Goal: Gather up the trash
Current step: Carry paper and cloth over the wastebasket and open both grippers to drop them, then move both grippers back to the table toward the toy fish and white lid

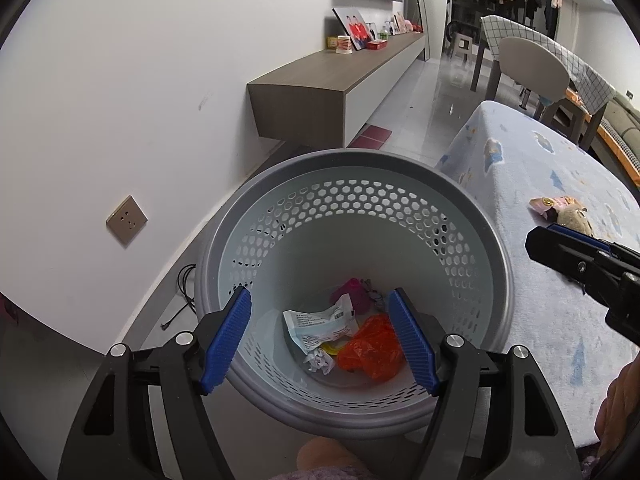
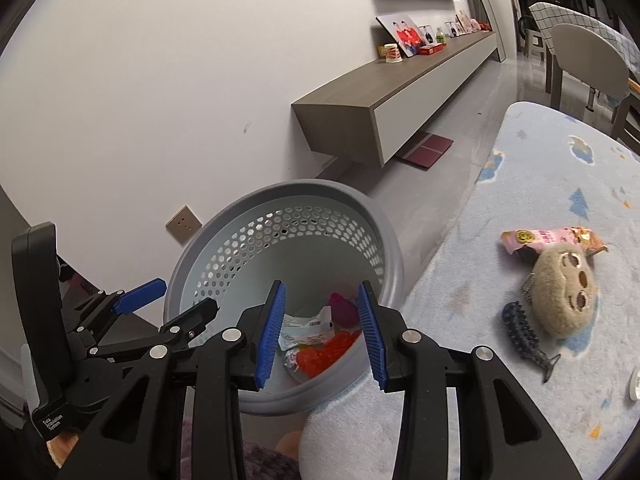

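A grey perforated trash basket [image 1: 352,184] [image 2: 280,216] stands on the floor beside the low table. Inside lie a white printed wrapper [image 1: 320,322], an orange plastic bag [image 1: 374,348], a magenta piece [image 1: 354,292] and a small crumpled paper [image 1: 318,362]. My left gripper [image 1: 320,340] is open and empty above the basket mouth; it also shows in the right wrist view [image 2: 172,300]. My right gripper [image 2: 322,334] is open and empty over the basket's near rim; in the left wrist view only its side shows [image 1: 568,248]. A pink snack wrapper [image 2: 548,240] [image 1: 552,204] lies on the table.
The table has a light blue patterned cloth [image 2: 540,168]. On it are a beige plush sloth toy [image 2: 566,296], a dark comb-like fish toy [image 2: 524,336] and a white object at the right edge [image 2: 634,384]. A wall shelf [image 1: 328,76], wall socket [image 1: 127,219] and floor cable [image 1: 182,292] are nearby.
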Tool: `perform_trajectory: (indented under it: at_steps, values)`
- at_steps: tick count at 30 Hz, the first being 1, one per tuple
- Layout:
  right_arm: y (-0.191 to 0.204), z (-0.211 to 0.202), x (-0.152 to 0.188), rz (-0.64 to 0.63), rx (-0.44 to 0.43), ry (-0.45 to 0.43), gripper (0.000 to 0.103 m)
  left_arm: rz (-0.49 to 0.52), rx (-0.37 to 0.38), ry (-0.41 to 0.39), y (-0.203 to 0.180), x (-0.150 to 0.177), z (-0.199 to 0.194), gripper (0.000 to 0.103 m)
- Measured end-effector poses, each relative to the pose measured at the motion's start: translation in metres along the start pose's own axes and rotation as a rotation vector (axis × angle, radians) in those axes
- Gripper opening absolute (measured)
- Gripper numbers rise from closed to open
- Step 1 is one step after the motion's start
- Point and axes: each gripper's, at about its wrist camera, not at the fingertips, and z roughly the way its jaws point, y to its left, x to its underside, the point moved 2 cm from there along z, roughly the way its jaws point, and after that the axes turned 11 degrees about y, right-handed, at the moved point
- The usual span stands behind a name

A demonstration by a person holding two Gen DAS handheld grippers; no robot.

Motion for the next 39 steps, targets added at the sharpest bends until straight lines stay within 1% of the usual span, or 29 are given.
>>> perform_trajectory:
  at_steps: [3, 13, 18, 28, 39]
  values:
    - [-0.009, -0.011, 0.002, 0.021, 0.009, -0.021, 0.038, 0.01, 0.015, -0.003, -0.009, 0.002, -0.003, 0.07]
    - [-0.048, -0.046, 0.017, 0.104, 0.058, -0.079, 0.038, 0.081, 0.057, -0.021, -0.052, 0.006, -0.015, 0.07]
    - [-0.073, -0.069, 0.036, 0.151, 0.085, -0.103, 0.04, 0.114, 0.086, -0.026, -0.076, 0.008, -0.021, 0.07]
    - [-0.128, -0.104, 0.075, 0.244, 0.174, -0.125, 0.042, 0.173, 0.126, -0.02, -0.128, 0.015, -0.027, 0.07]
    - [-0.185, -0.127, 0.107, 0.329, 0.239, -0.136, 0.043, 0.243, 0.166, -0.011, -0.186, 0.021, -0.029, 0.07]
